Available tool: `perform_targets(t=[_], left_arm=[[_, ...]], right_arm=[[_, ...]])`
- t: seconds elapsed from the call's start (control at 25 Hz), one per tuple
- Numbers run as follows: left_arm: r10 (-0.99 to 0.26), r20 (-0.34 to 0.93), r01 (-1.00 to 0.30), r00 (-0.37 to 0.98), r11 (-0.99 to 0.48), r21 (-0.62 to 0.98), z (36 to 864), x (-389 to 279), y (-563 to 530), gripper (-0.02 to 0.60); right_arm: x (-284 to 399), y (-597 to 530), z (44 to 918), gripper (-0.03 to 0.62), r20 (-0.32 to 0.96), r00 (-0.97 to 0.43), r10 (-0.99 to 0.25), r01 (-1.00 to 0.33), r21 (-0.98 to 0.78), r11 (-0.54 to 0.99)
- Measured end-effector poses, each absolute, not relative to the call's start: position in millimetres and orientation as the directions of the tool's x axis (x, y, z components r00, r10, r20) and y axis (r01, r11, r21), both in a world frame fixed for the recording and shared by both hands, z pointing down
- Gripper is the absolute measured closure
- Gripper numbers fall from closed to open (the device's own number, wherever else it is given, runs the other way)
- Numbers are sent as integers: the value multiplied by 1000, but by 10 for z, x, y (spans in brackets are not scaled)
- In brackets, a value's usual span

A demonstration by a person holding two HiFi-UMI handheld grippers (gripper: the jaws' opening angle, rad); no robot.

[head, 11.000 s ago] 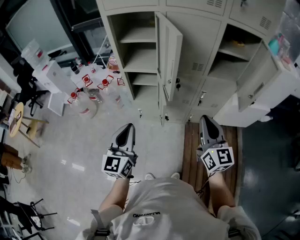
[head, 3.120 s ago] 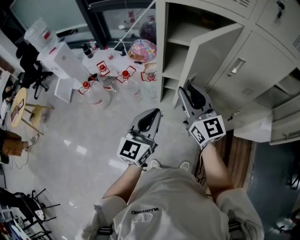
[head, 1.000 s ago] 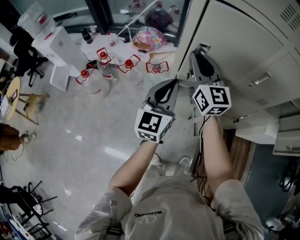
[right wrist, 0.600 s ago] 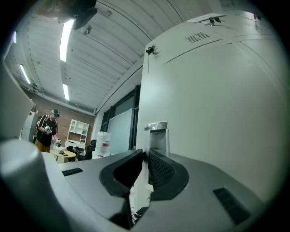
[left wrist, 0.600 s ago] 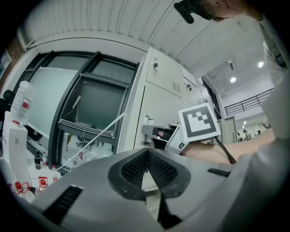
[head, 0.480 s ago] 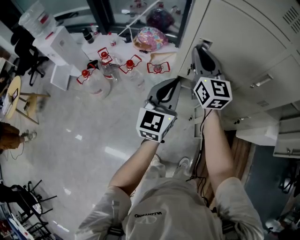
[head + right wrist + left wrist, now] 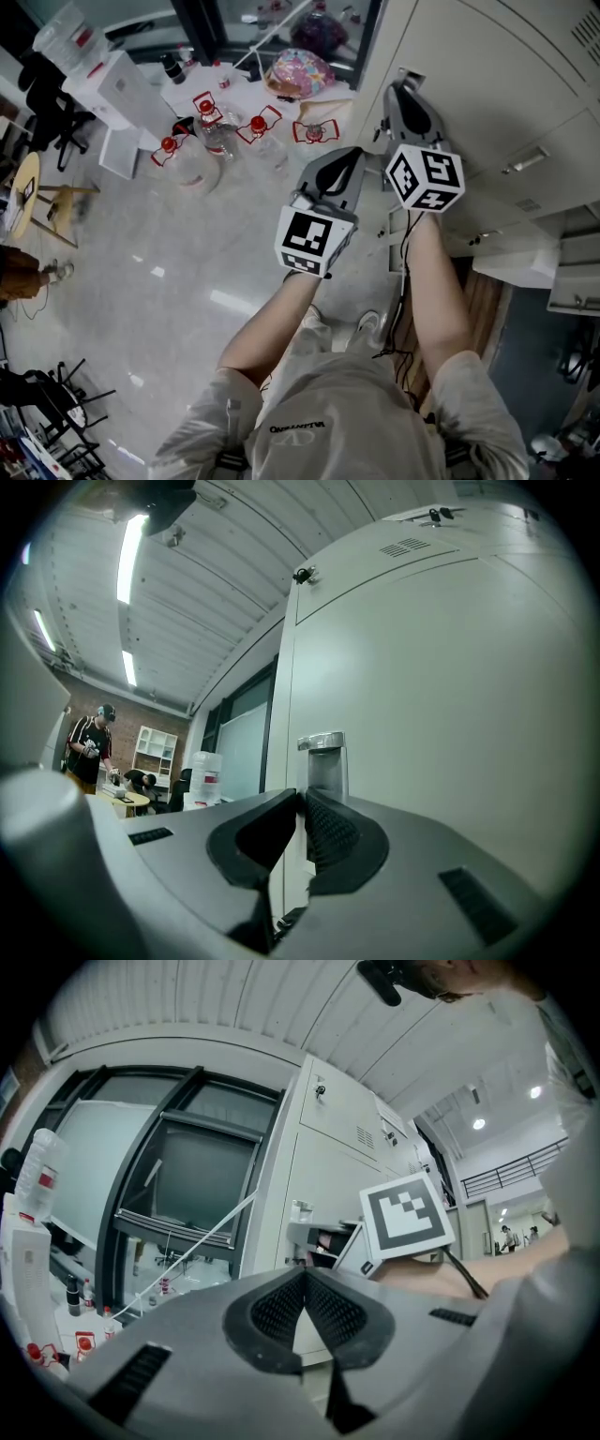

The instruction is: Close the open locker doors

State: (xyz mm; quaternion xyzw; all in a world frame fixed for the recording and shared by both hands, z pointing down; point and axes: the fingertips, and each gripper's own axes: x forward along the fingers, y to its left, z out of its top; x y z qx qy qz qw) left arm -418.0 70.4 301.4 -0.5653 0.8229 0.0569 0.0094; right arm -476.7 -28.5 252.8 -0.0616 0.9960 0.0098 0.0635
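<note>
**Ana:** Metal door (image 7: 441,724), right? Where is it?

**Ben:** Right in front of the right tongs (image 7: 302,797), very close. It looks pushed almost flat with the lockers around it.

**Ana:** Are the tongs holding it?

**Ben:** No. The right tongs have just been closing. Their tips meet now, with nothing between them. The shiny handle (image 7: 322,757) sits just past the tips. The left tongs (image 7: 305,1277) are closed too and empty. They hang in the air beside the right ones.

**Ana:** Will the door be hard to move?

**Ben:** I think not. It is thin sheet metal, stiff and smooth, so it should swing easily. The tips could slide on the smooth paint. I would push flat near the handle side, far from the hinges. No need to pinch.

**Ana:** Any more?

**Ben:** A second door (image 7: 511,265), low on the right, seems to stick out.
</note>
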Motion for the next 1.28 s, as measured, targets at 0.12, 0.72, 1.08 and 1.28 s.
perform_targets(t=[0.12,0.72,1.08,1.28], left_arm=[[-929,-68,-930,-363,357,89,3032,-4178,672,580],[-927,-76,-929,-368,363,75,2955,-3895,607,580],[-935,-46,-933,-353,348,87,3122,-3499,594,580],[-944,-34,-941,-329,325,98,3326,-3092,574,580]], right_arm=[[-4768,-287,2525,551,-122,-985,-121,-123,9,992],[-4247,-85,2415,533,-128,-992,-21,-30,71,997],[-3284,-395,2537,549,-124,-992,-16,-30,107,994],[-2519,-933,2824,559,-101,-992,-77,-88,108,990]])
